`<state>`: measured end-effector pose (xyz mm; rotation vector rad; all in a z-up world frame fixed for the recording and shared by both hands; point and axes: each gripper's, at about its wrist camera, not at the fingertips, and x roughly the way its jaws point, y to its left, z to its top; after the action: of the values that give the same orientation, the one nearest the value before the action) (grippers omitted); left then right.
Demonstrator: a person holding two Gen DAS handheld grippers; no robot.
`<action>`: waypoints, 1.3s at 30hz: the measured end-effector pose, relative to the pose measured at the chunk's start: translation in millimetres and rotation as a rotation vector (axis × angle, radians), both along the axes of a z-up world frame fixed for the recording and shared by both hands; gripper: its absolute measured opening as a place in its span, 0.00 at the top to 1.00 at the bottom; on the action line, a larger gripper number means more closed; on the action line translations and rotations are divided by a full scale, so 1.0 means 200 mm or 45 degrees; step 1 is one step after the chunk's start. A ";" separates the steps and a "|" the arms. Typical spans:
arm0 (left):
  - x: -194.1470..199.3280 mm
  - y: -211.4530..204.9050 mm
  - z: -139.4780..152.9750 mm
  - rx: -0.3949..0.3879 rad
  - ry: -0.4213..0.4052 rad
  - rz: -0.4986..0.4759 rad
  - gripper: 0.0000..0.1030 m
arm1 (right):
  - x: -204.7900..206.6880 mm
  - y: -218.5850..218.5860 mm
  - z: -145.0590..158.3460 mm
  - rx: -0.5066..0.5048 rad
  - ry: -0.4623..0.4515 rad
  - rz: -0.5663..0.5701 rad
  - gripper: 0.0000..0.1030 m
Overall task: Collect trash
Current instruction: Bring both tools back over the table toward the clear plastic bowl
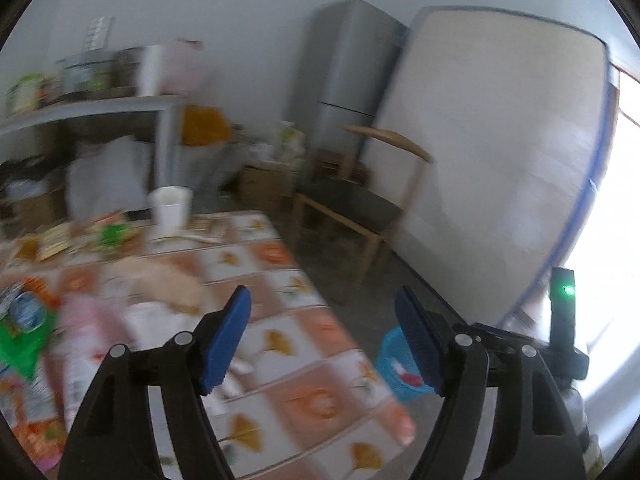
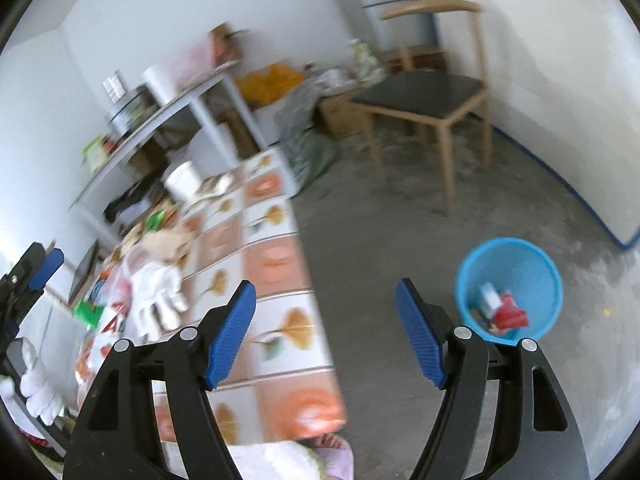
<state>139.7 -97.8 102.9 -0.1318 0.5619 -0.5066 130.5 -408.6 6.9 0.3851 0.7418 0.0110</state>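
My left gripper (image 1: 324,300) is open with nothing between its blue pads, hovering over the right end of the table (image 1: 308,364) with the ginkgo-leaf cloth. Blurred wrappers (image 1: 24,320), a pink packet (image 1: 84,344) and a white paper cup (image 1: 170,204) lie on the table's left part. My right gripper (image 2: 326,292) is also open and empty, above the table's edge (image 2: 276,264). A blue bin (image 2: 516,260) stands on the floor to its right, with a red wrapper (image 2: 510,314) and a small carton inside. The bin (image 1: 390,360) shows partly behind my left gripper's right finger.
A white glove (image 2: 156,300) and the cup (image 2: 184,180) lie on the table. A wooden chair (image 2: 424,92) stands beyond the bin on the concrete floor. A grey fridge (image 1: 348,72), a leaning mattress (image 1: 500,160) and a cluttered shelf (image 1: 100,104) line the walls.
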 end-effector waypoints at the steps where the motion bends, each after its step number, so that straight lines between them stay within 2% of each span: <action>1: 0.00 0.08 0.00 -0.009 0.009 0.049 0.30 | 0.02 0.05 0.01 -0.009 0.000 0.030 0.33; 7: -0.01 0.42 -0.03 -0.053 0.025 0.253 0.30 | 0.14 0.37 0.10 0.010 -0.004 0.177 0.33; 14: 0.00 0.62 -0.07 -0.109 0.053 0.345 0.30 | 0.20 0.64 0.17 0.022 0.003 0.305 0.33; 30: 0.04 0.79 -0.18 -0.196 0.120 0.385 0.29 | 0.27 0.87 0.16 0.031 0.053 0.379 0.33; 39: 0.09 0.98 -0.26 -0.335 0.176 0.361 0.29 | 0.35 0.95 0.14 0.095 0.062 0.411 0.33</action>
<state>157.3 97.8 50.7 -0.4929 0.5980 -0.2940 200.3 -217.9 34.0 0.3343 0.8470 0.3349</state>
